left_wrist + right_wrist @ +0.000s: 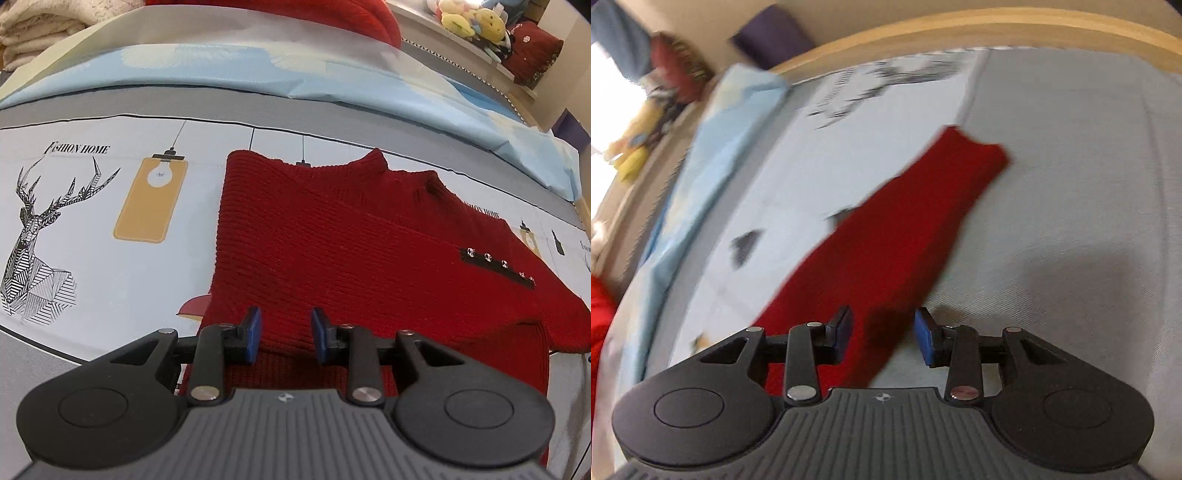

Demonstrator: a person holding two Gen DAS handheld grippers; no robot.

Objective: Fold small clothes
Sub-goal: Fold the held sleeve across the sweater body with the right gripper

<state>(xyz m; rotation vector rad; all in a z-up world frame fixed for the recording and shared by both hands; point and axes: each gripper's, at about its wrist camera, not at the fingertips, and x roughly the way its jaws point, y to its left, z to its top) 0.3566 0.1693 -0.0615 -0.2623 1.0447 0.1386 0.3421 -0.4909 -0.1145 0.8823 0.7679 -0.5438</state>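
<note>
A small red knit sweater (351,243) lies flat on the printed bedsheet (110,258), partly folded, with a black strip of shiny studs (496,264) on its right side. My left gripper (286,334) is open and empty, hovering over the sweater's near hem. In the blurred right wrist view, one red sleeve (905,229) stretches away across the sheet. My right gripper (882,334) is open and empty above the sleeve's near end.
A light blue quilt (258,74) lies folded behind the sweater. White blankets (33,29) are stacked at the far left. Plush toys (469,20) and a dark red garment (532,55) sit on a shelf at the far right. A wooden bed edge (997,26) runs beyond the sleeve.
</note>
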